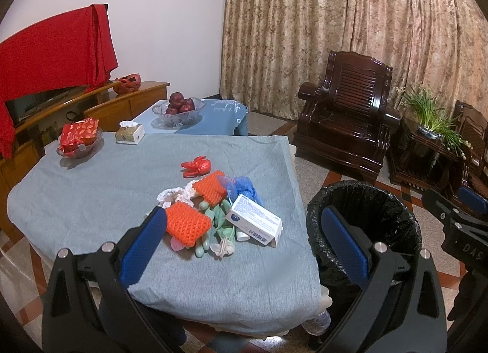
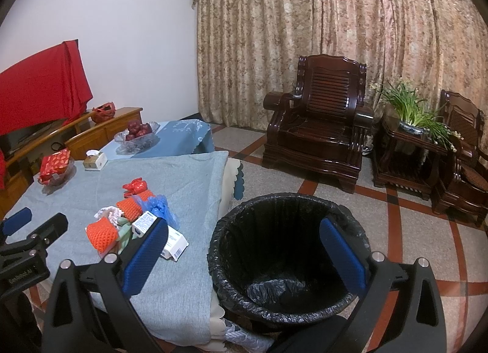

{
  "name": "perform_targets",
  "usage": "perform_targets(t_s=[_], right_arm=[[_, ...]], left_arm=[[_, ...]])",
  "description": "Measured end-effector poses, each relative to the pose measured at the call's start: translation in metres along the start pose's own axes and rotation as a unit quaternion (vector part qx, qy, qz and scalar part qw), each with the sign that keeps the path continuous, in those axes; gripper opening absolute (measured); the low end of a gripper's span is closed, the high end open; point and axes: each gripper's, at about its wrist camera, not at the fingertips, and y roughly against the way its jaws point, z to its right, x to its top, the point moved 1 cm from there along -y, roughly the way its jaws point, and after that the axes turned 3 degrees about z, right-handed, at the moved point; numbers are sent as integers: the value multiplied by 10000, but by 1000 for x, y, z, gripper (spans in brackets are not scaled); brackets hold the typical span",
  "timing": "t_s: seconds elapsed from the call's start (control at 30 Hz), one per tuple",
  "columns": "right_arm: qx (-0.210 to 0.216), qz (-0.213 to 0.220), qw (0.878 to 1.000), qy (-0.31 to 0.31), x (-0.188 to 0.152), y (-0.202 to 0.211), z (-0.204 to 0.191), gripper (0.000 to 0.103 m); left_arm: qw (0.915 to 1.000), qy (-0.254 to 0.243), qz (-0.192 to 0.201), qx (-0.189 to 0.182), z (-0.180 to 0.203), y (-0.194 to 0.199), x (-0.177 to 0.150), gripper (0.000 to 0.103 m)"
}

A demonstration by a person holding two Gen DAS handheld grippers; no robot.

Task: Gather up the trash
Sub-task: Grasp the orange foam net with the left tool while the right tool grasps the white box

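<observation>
A heap of trash lies near the right edge of the grey-clothed table (image 1: pixel 91 194): two orange foam nets (image 1: pixel 187 225) (image 2: pixel 102 235), a white box (image 1: pixel 256 223) (image 2: pixel 174 241), a blue plastic bag (image 1: pixel 247 190) (image 2: pixel 160 205), a red wrapper (image 1: pixel 196 166) (image 2: pixel 135 187), white netting and pale green pieces. A bin lined with a black bag (image 1: pixel 363 225) (image 2: pixel 283 258) stands on the floor right of the table. My left gripper (image 1: pixel 247 228) hangs open above the table's near edge, nothing between its fingers. My right gripper (image 2: pixel 244 240) is open over the bin's rim, also holding nothing.
At the table's far left are a glass dish with a red packet (image 1: pixel 80 138) and a tissue box (image 1: pixel 129 133). A bowl of apples (image 1: pixel 179 107) sits on a smaller blue-clothed table behind. Dark wooden armchairs (image 2: pixel 320 136) and a plant stand (image 2: pixel 411 139) line the curtain.
</observation>
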Motion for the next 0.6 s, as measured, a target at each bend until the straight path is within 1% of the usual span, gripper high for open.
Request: perform_targets(t_s=[0.03,0.17,0.23,0.37,0.47,0.5,0.6], right_arm=[[23,-7,10000,-4,0,-1,0,97],[149,3,9999,-25,1,-13,2,97],[250,33,9997,-7,-5,-16,-8,97],[522,-25,9986,-1,-8,-38,-22,97],[782,-24,9969,110,-12,-57,-39,96],[832,-41,9964,143,-12,-62,-43,95],[1110,-131,9934,242,-18,-85,-59,91]], left_arm=[[10000,9,-12,0,-2,-4,-6,98],[10000,52,-29,13,-6,-10,-11,98],[9999,120,-32,50,-13,-15,-13,98],[9991,209,-1,378,-33,-28,-13,98],[9977,253,-52,630,-52,-41,-14,98],[9969,276,-87,727,-60,-48,-17,98],[9955,323,-269,855,-79,-69,-25,98]])
